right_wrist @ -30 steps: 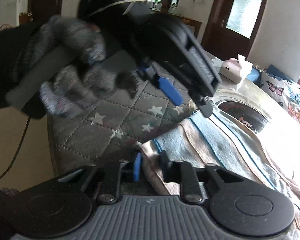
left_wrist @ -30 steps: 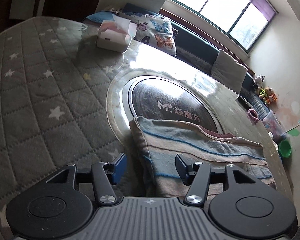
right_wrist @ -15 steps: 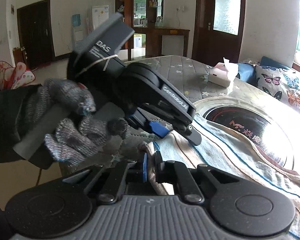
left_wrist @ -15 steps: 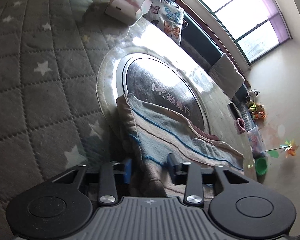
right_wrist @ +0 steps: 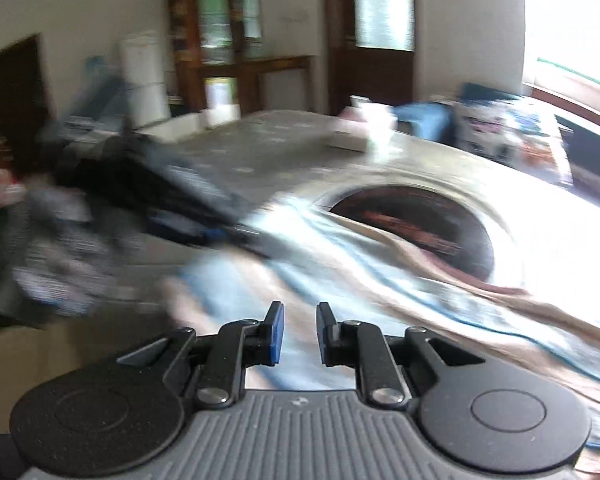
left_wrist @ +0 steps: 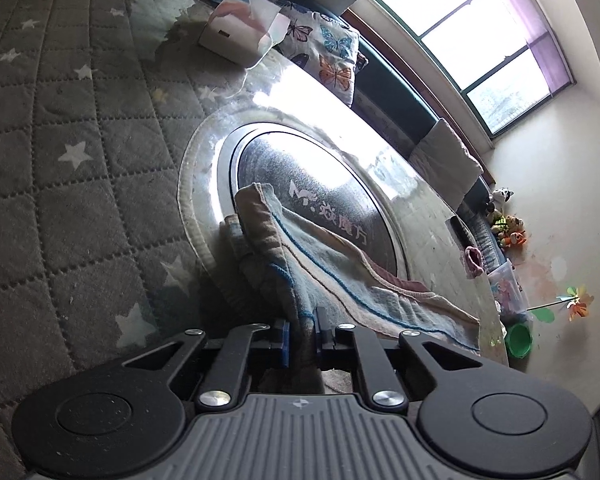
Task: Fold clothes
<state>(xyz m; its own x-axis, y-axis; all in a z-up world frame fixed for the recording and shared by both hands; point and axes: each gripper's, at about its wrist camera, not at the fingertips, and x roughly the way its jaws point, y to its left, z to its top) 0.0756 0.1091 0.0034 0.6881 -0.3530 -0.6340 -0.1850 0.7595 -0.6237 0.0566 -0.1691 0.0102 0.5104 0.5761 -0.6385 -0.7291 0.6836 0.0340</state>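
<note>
Pale striped terry cloth [left_wrist: 340, 264] lies ahead of my left gripper [left_wrist: 302, 334], which pinches its near edge. My right gripper [right_wrist: 299, 332] looks slightly parted, blurred; grip uncertain. Next, I judge, fold forward.

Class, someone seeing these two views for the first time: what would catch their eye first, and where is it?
First, the striped cloth, draped over the round dark glass panel in the table and pinched at its near edge by the left tool. Then the bright window at upper right. The right view is blurred; its right tool sits over the cloth.
</note>
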